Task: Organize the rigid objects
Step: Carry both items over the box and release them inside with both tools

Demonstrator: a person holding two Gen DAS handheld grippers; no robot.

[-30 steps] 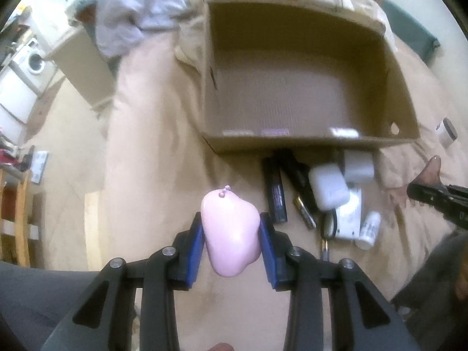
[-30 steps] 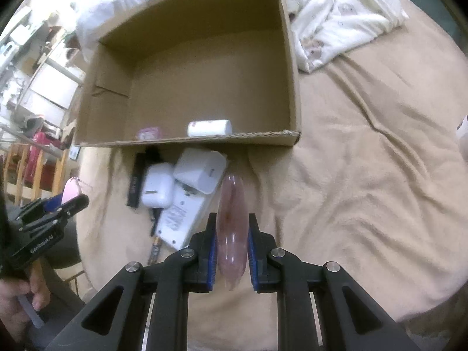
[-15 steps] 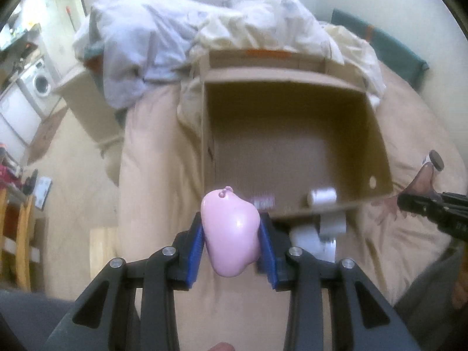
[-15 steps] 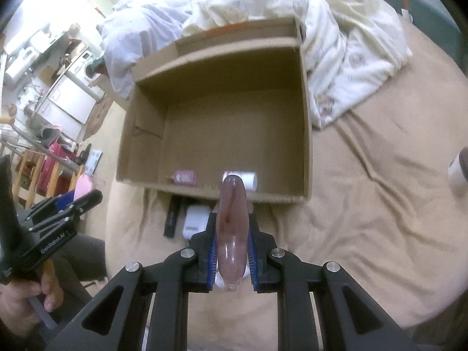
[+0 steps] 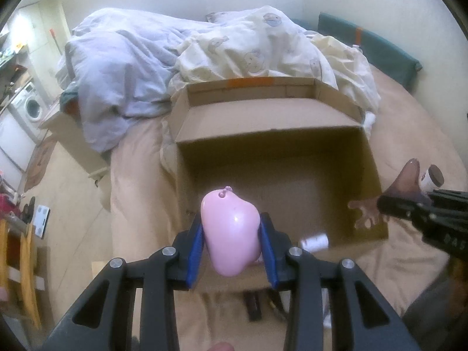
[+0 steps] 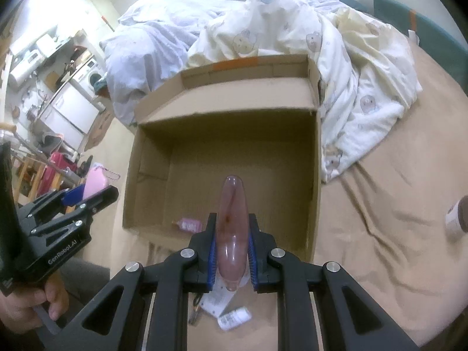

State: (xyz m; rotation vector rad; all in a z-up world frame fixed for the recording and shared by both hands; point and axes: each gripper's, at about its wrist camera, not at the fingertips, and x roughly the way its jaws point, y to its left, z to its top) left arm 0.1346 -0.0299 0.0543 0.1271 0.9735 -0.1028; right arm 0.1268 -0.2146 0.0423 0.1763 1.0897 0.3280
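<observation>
A: Jaws first — left gripper (image 5: pixel 231 244) clenched on that pink rounded case (image 5: pixel 231 234), blue pads (image 5: pixel 195 253) pressing both sides, lil bead chain at its top. It's held up over the near-left corner of the cardboard box (image 5: pixel 362 152).

B: And the right gripper (image 6: pixel 232 244)?

A: Also clamped, on a pinkish translucent hair claw (image 6: pixel 232 225), seen edge-on between the pads. Its tip points over the box's near wall (image 6: pixel 146 228). From the left cam you can see its teeth sticking out by the box's right side.

B: Anything in the box?

A: Yep, 2 things on the floor near the front wall: a small white bottle (image 5: pixel 315 241) lying on its side, and a small pink item (image 6: pixel 190 224), too blurry to name. Rest of the floor shows bare cardboard.

B: Outside it?

A: On the tan bedsheet (image 6: pixel 380 234) in front of the box, below the right gripper, there's white stuff incl. a white bottle (image 6: pixel 235 318), partly hidden by the fingers. A brown-lidded jar (image 6: pixel 457 216) sits well apart on the right. Rumpled duvet (image 6: pixel 292 29) lies behind the box, touching its far flap. Person's hand (image 6: pixel 29 301) grips the left handle.
</observation>
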